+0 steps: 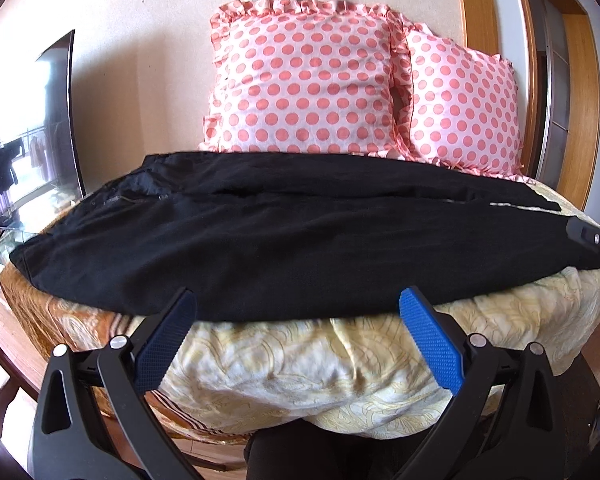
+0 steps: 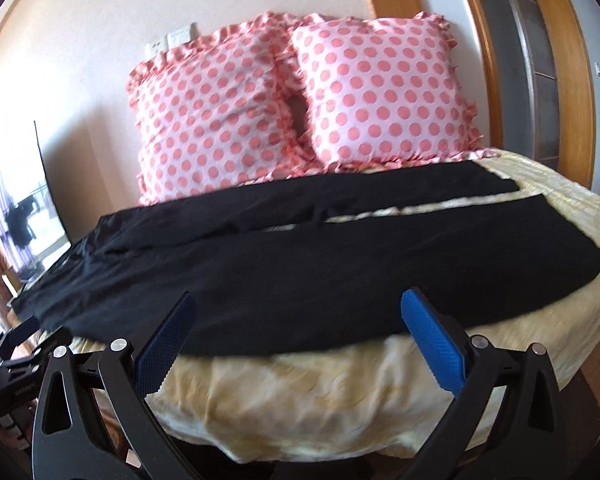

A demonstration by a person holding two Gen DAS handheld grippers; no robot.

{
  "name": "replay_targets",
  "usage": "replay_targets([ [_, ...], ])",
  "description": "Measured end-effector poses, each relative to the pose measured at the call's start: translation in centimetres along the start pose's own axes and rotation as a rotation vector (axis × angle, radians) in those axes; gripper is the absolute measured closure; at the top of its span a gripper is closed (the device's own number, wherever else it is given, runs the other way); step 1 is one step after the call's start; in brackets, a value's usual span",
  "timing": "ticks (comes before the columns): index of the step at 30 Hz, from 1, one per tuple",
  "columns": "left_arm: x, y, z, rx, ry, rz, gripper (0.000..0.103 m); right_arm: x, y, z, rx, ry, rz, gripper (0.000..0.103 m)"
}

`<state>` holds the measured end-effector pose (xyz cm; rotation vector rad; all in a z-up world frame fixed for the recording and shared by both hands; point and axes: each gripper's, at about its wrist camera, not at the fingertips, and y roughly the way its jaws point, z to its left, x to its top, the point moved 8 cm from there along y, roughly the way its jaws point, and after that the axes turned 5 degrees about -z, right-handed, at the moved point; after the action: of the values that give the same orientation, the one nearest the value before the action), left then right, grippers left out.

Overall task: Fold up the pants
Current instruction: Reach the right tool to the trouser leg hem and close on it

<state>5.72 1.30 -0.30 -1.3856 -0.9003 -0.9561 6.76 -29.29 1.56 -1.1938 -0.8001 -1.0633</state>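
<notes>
Black pants (image 1: 284, 236) lie spread flat across the bed, waist to the left and the two legs running right; they also show in the right wrist view (image 2: 320, 264), where a thin gap separates the legs. My left gripper (image 1: 298, 300) is open and empty, its blue pads just above the near edge of the pants. My right gripper (image 2: 298, 300) is open and empty, also at the near edge, further right. Its tip shows at the right edge of the left wrist view (image 1: 592, 236). The left gripper's body shows at the lower left of the right wrist view (image 2: 24, 360).
The bed has a pale yellow patterned cover (image 1: 340, 364) with its front edge hanging down. Two pink polka-dot pillows (image 1: 304, 76) (image 1: 460, 108) lean on the wall behind the pants. A TV screen (image 1: 32, 132) stands at the left. A wooden door frame (image 1: 576, 80) is at the right.
</notes>
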Motion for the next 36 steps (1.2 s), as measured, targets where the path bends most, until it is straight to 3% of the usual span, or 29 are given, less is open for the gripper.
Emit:
replay_targets([
  [4, 2.8, 0.3, 1.2, -0.032, -0.035, -0.044, 0.002, 6.8, 2.9, -4.9, -0.097, 0.07, 0.01, 0.001],
  [7, 3.8, 1.7, 2.6, -0.015, -0.084, -0.028, 0.002, 11.1, 7.0, -8.4, -0.212, 0.095, 0.047, 0.001],
  [11, 4.0, 3.0, 4.1, 0.01, -0.151, -0.02, 0.002, 14.3, 12.5, -13.5, -0.304, 0.192, 0.086, 0.002],
  [12, 4.0, 3.2, 4.4, 0.01, -0.159, -0.023, 0.002, 14.9, 14.0, -15.0, -0.346, 0.22, 0.096, 0.007],
  [15, 4.1, 4.0, 4.6, 0.029, -0.142, -0.031, 0.002, 15.0, 18.3, -18.6, -0.439, 0.253, 0.171, 0.024],
  [19, 4.4, 5.1, 4.4, 0.042, -0.09, -0.055, 0.002, 13.4, 24.1, -22.4, -0.489, 0.377, 0.275, 0.046],
  [23, 4.6, 6.3, 4.0, 0.052, -0.035, -0.059, 0.002, 13.1, 28.7, -24.9, -0.564, 0.42, 0.298, 0.05],
  [27, 4.2, 7.6, 4.0, 0.029, -0.052, -0.026, 0.002, 13.1, 32.0, -26.4, -0.653, 0.394, 0.336, 0.053],
  [35, 3.6, 9.2, 4.1, 0.025, -0.077, 0.018, 0.002, 11.6, 35.0, -27.3, -0.753, 0.344, 0.376, 0.057],
  [36, 3.5, 9.2, 4.0, 0.025, -0.074, 0.021, 0.002, 11.6, 34.9, -27.2, -0.766, 0.319, 0.374, 0.063],
])
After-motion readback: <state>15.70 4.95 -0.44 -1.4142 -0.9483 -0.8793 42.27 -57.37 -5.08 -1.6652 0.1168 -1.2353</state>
